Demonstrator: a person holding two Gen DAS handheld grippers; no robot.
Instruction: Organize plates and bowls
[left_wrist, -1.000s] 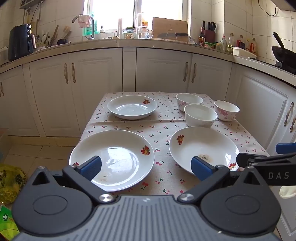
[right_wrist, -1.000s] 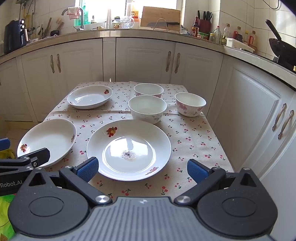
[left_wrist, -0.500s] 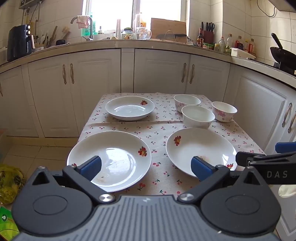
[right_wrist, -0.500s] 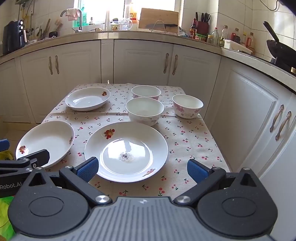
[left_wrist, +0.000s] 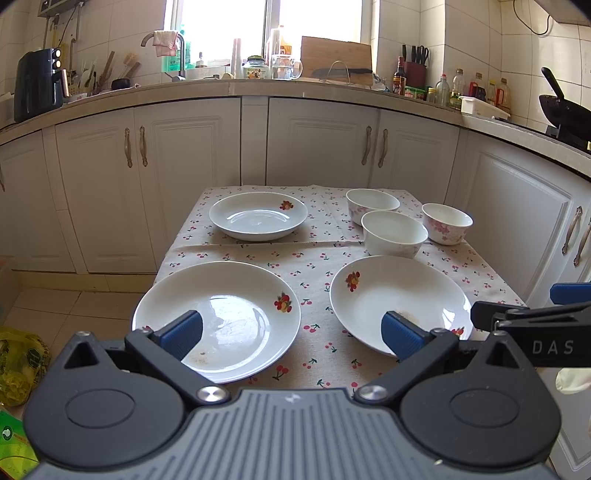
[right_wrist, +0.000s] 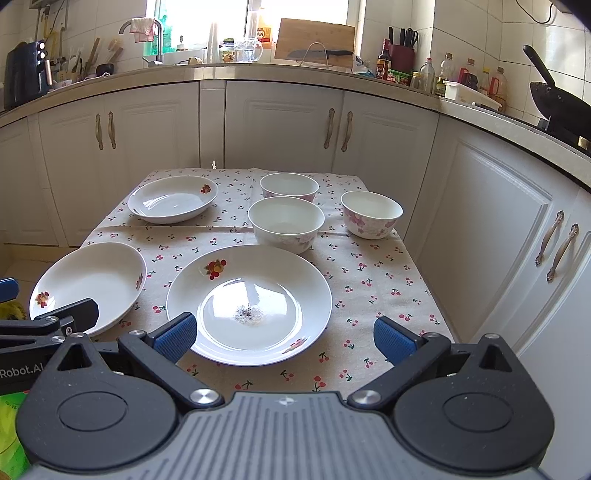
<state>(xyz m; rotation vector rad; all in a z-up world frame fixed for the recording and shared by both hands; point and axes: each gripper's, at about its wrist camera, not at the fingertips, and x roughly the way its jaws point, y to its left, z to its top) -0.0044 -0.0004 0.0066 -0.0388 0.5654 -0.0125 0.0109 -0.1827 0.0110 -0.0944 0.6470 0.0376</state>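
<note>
Both jaws stand wide and empty: left gripper (left_wrist: 291, 334) partly hides the near-left white fruit-print plate (left_wrist: 236, 295); right gripper (right_wrist: 282, 338) crops the crumb-specked white plate (right_wrist: 258, 291).

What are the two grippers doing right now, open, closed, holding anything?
Left gripper: open, holding nothing, above the near plates.
Right gripper: open, holding nothing, over the near right plate.

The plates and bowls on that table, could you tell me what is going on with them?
A person holds two grippers over the table's near edge. The left gripper and right gripper are both open and empty. Three plates and three bowls sit separately on the cherry-print cloth; nothing is stacked yet.
</note>
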